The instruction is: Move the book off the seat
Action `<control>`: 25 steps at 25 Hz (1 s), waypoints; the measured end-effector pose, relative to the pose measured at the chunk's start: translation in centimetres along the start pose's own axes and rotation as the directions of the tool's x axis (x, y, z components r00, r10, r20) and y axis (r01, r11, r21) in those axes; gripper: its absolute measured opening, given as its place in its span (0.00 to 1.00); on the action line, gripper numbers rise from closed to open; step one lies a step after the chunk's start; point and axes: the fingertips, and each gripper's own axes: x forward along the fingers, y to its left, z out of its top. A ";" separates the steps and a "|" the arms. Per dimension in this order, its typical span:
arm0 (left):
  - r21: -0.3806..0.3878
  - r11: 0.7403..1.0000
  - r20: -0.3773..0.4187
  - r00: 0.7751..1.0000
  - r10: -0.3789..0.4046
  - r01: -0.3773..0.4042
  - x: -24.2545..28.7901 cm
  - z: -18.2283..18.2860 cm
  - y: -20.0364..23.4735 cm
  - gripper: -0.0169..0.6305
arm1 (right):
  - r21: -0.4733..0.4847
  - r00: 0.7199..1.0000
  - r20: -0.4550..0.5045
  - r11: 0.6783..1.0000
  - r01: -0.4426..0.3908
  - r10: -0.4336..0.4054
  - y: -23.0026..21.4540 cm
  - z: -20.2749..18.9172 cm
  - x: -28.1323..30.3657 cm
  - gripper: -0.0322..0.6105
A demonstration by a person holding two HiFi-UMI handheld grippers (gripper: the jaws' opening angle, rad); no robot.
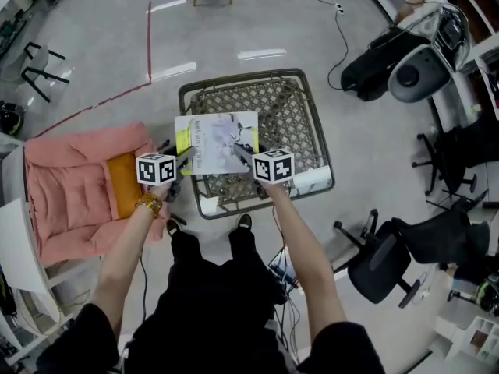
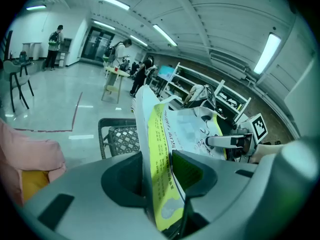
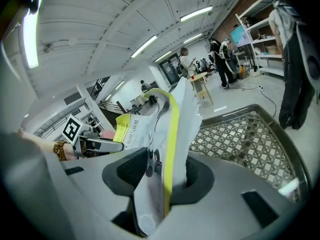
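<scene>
book (image 1: 216, 141) held over seat (image 1: 300, 123), left side | left edge clamped by left gripper (image 1: 187, 154) | right edge clamped by right gripper (image 1: 240, 153)

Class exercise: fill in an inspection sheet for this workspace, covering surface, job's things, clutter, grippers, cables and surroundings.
Surface: grey polished floor, red line marked on it.
Job's things: white and yellow-green paperback book, held over the woven lattice seat with dark metal frame.
Clutter: white patch on the seat's front rim.
Grippers: left gripper and right gripper each shut on a book edge.
Cables: black cable trailing across floor.
Surroundings: pink cushioned armchair, black office chairs.
</scene>
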 end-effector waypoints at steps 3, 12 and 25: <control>0.012 1.000 -0.010 1.000 -0.020 0.020 2.1 0.4 -2.0 0.28 | 0.012 1.000 0.014 1.000 0.017 -0.017 -2.1 0.3 -1.7 0.27; 0.025 0.997 -0.045 0.997 -0.068 0.069 8.3 0.6 -6.3 0.28 | 0.040 0.998 0.019 0.997 0.064 -0.064 -8.3 -0.1 -5.2 0.29; 0.015 0.999 -0.088 0.995 -0.044 0.046 17.8 -0.2 -5.5 0.28 | 0.088 0.995 -0.003 0.991 0.097 -0.097 -17.5 -1.1 -2.8 0.31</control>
